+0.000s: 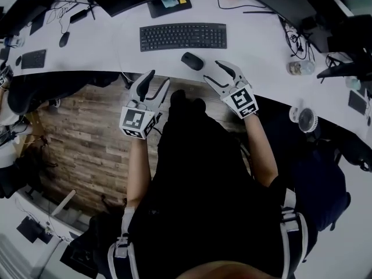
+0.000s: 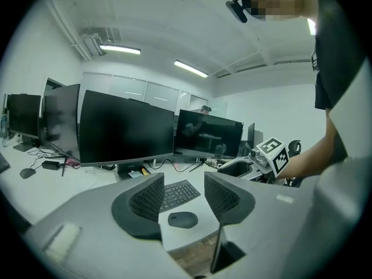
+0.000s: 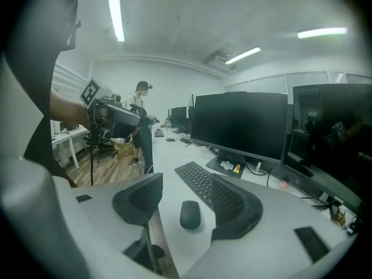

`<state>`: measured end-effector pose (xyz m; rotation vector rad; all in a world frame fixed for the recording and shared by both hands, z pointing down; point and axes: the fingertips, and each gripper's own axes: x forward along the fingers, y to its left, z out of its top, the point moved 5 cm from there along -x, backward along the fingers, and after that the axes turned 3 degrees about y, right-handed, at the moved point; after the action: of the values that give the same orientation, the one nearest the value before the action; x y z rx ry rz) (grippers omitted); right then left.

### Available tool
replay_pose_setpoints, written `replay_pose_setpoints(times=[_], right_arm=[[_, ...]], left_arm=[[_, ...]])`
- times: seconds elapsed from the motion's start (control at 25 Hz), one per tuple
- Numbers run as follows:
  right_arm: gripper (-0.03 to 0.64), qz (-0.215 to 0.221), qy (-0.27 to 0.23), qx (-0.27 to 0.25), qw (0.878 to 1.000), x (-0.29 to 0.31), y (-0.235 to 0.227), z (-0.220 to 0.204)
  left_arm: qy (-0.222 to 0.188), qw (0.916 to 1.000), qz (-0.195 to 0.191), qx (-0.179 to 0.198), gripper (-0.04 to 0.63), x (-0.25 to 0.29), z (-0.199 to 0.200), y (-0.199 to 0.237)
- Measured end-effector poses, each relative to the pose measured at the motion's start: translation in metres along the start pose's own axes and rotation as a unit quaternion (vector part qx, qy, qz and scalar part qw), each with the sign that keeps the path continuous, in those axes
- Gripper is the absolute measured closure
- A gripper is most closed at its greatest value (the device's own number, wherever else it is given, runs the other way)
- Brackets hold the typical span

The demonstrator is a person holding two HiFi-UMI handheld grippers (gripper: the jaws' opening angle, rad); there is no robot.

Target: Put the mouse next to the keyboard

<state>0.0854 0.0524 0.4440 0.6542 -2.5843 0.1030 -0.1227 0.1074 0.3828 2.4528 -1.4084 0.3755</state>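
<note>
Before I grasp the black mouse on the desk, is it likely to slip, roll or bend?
The mouse looks like a rigid, low, domed shell, so it probably will not bend or roll. Its smooth rounded sides may slip in a grip, so hold it low. With no cable visible, a push should slide it easily on the white desk.

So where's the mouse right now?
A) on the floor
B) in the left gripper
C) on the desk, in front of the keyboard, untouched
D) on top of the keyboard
C: the mouse lies on the desk before the keyboard; left gripper and right gripper are open, off it.
</note>
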Motion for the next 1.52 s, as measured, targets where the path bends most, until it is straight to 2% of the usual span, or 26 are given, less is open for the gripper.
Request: replay_pose_setpoints(times=[0.48, 1.0, 1.52], right_arm=[[0.370, 0.005, 0.026, -0.019, 0.999, 0.029, -0.008, 0.001], [0.357, 0.011, 0.056, -0.021, 0.998, 0.052, -0.001, -0.015], [0.357, 0.011, 0.069, 0.014, 0.997, 0.075, 0.000, -0.042]], left_arm=[[0.020, 0.9997, -0.014, 0.002, 0.383, 0.020, -0.001, 0.032], [0.026, 0.9989, -0.037, 0.007, 0.382, 0.033, -0.002, 0.042], [0.051, 0.9975, -0.047, 0.008, 0.382, 0.042, -0.022, 0.053]])
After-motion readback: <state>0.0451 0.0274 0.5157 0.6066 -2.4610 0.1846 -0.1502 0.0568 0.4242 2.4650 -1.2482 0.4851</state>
